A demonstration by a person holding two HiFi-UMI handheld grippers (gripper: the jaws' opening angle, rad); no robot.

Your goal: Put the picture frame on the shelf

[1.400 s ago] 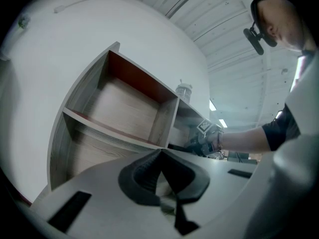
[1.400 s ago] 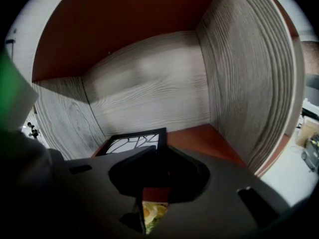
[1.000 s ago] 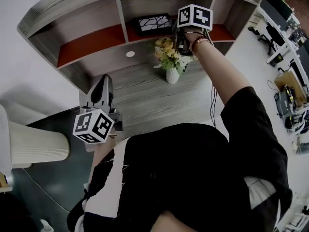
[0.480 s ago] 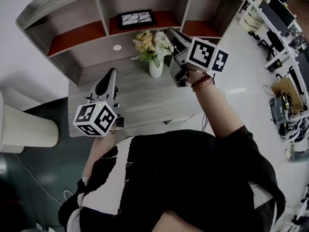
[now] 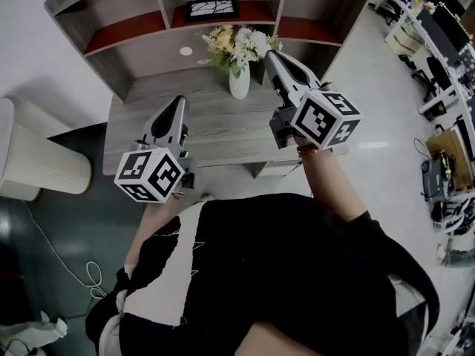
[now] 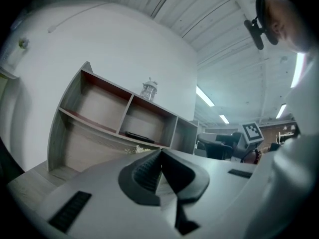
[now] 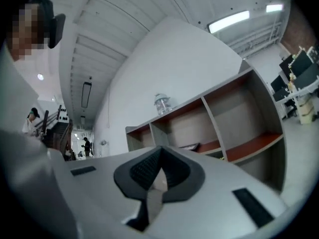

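Observation:
The black picture frame (image 5: 211, 8) with a white branching pattern lies in the middle compartment of the shelf (image 5: 111, 37) at the back of the desk. It shows as a dark slab (image 6: 138, 136) in the left gripper view and as a dark edge (image 7: 191, 147) in the right gripper view. My left gripper (image 5: 180, 101) is shut and empty over the desk's left part. My right gripper (image 5: 269, 54) is shut and empty, pulled back to the right of the flower vase, well short of the shelf.
A white vase of yellow and white flowers (image 5: 238, 80) stands on the grey wooden desk (image 5: 215, 128) between the two grippers. A glass jar (image 7: 161, 103) sits on top of the shelf. A white bin (image 5: 33, 158) stands at the left of the desk.
My right gripper has drawn back from the shelf's middle compartment toward me, empty. The frame stays on the shelf. The left gripper has hardly moved.

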